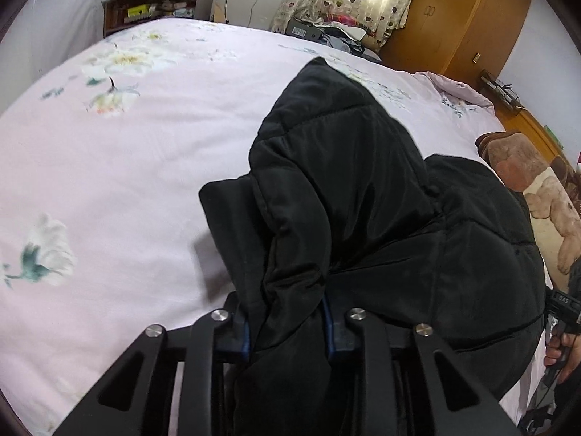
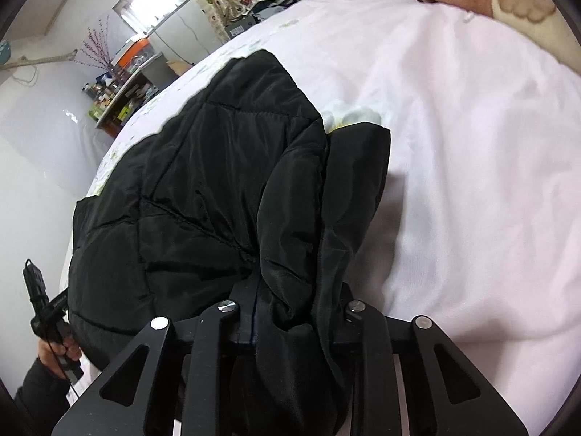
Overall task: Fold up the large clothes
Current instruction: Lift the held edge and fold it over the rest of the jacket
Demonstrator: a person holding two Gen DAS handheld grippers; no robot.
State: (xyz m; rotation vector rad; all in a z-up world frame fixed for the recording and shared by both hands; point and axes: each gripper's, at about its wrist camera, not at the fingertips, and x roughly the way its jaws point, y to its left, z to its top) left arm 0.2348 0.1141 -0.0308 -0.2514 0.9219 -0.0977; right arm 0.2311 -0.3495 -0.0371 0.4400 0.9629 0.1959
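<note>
Black quilted jacket [image 1: 348, 189]: bunched near the bed's [image 1: 109, 167] close edge, one gathered fold in each gripper. Left gripper [image 1: 287, 330]: fingers clamped on fabric. Right gripper [image 2: 297, 312]: fingers pinched on a fold; fingertips buried in cloth. Pink floral sheet lies bare on both outer sides. Brown blanket [image 1: 537, 181] cut off at frame edge. Wardrobe [image 1: 464, 18] and shelf [image 1: 156, 3] stand beyond.
</note>
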